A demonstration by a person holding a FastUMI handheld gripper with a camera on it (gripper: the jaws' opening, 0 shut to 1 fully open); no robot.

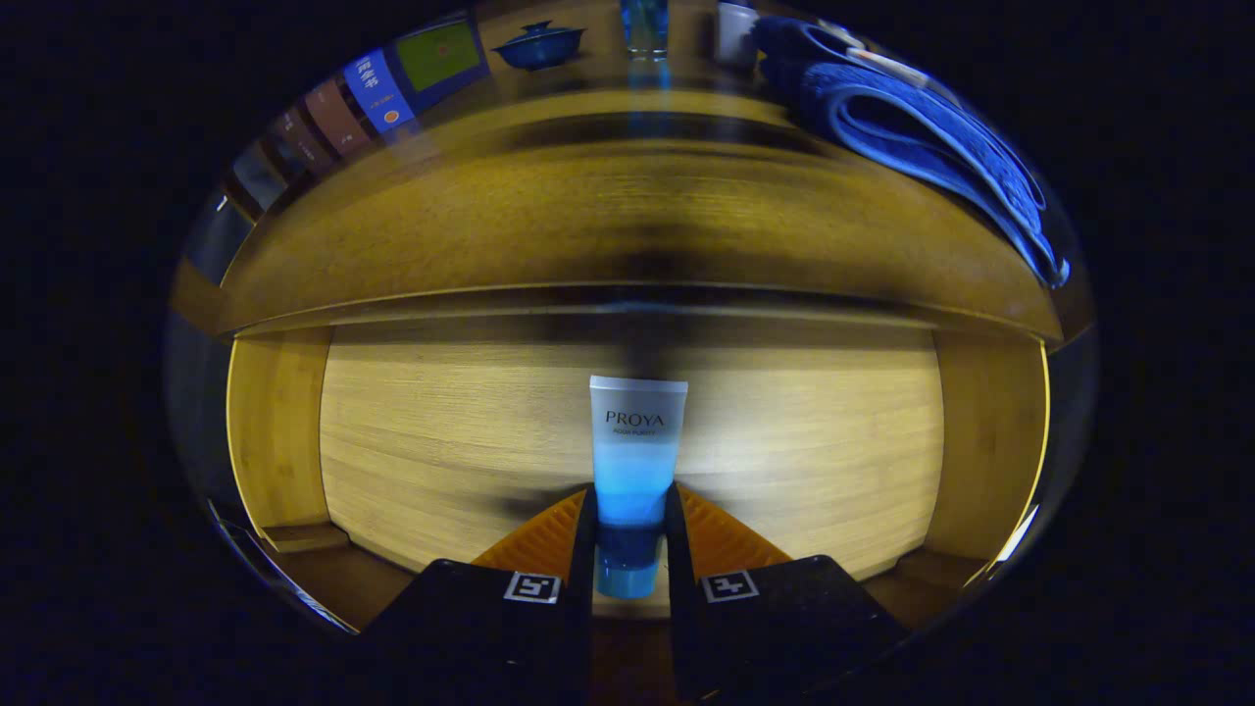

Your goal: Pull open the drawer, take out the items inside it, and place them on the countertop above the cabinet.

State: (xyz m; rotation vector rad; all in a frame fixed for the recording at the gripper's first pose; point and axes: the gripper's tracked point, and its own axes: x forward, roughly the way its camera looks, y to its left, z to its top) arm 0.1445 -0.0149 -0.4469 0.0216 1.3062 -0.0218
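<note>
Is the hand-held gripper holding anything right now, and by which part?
Yes. The hand-held gripper is shut on the blue tube, both fingers pressing its lower body just above the cap, over the open drawer.

Drawer (441, 461) floor brightly lit, almost washed out around the tube (635, 461); light seems to come from above and near. Thin glare lines run along the drawer's left and right side walls. Dark vertical shadow streak beyond the tube, up across the drawer's far wall and the desk (627, 211) front. Shadow patches beside the gripper (630, 510), whose jaws are closed on the tube's lower part. Tube sharp, print on it crisp. Wood grain smeared sideways, motion blur strongest on the desk. Heavy fisheye bend: desk edge arches, drawer walls bow. Far items dim and soft: towel (922, 127), bowl (539, 44), books (377, 93). Overall warm cast, corners dark.
</note>
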